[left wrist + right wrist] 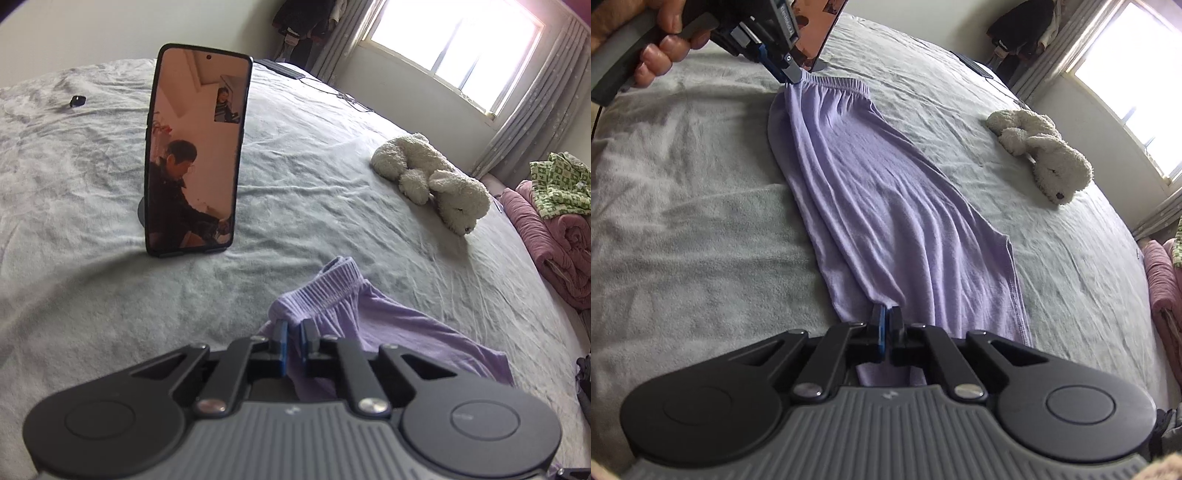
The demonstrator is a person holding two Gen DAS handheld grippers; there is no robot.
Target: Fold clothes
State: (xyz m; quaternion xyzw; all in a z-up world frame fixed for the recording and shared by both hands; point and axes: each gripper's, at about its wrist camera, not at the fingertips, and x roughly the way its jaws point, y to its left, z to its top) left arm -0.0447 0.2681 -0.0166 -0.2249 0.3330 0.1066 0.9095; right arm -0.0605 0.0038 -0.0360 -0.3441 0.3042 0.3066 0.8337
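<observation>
A lilac pair of shorts [886,206] with a ribbed elastic waistband lies stretched out on the grey bed cover [683,192]. My left gripper [294,329] is shut on the waistband corner [321,295]; it also shows in the right wrist view [788,75], held by a hand at the top left. My right gripper [887,316] is shut on the hem end of the shorts, close to the bed. The cloth is pulled into long folds between the two grippers.
A phone [195,151] stands upright on a stand, just beyond the waistband. A white plush toy [432,181] lies at the right. Pink bedding and a green-patterned cloth [557,206] are piled at the bed's right edge. A window with curtains is behind.
</observation>
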